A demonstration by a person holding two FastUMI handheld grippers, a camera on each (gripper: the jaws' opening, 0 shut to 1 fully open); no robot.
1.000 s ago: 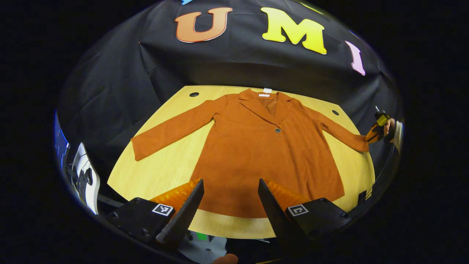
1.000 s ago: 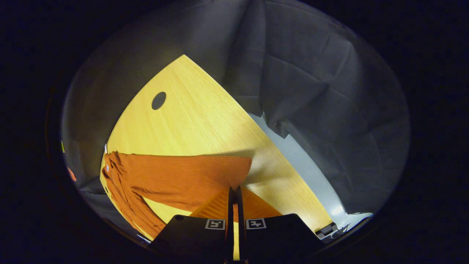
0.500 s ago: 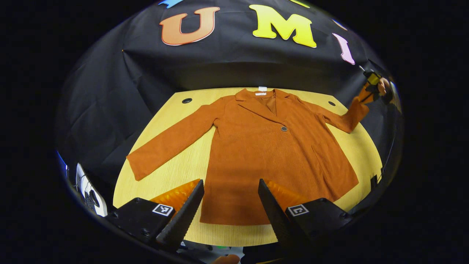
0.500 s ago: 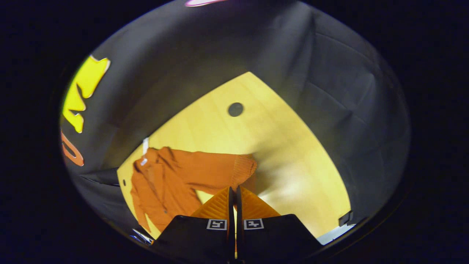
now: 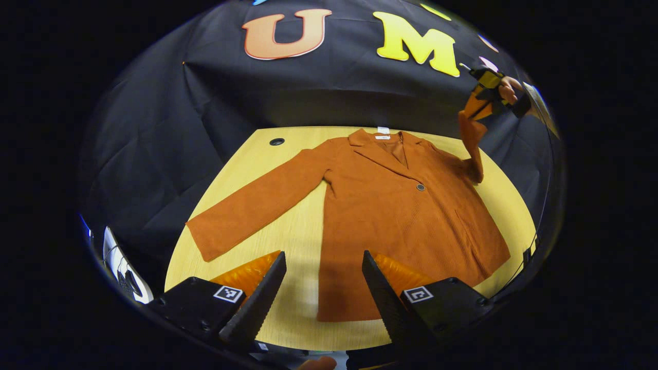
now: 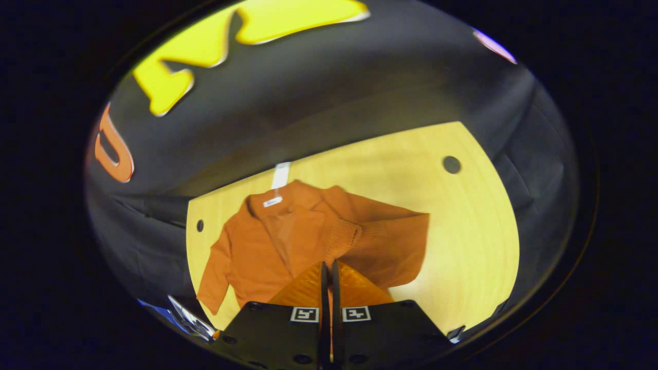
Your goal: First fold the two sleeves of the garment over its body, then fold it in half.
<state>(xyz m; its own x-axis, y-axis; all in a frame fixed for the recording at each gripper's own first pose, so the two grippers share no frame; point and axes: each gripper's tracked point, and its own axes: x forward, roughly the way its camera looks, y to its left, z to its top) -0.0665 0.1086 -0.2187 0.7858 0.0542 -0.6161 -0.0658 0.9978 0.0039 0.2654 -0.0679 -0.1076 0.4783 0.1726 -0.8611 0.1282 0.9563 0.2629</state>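
Clearly the folding has barely begun. The orange coat [image 5: 406,216] lies face up on the bench [image 5: 288,241], collar toward the booth wall. The right tool [image 5: 475,105] is pinching the cuff of one sleeve [image 5: 470,146] and holds it high above the shoulder, not yet laid across the body. The other sleeve [image 5: 257,205] lies stretched out flat, untouched. The left tool [image 5: 321,288] hovers spread and empty near the hem. Both sleeve folds and the halving are left.
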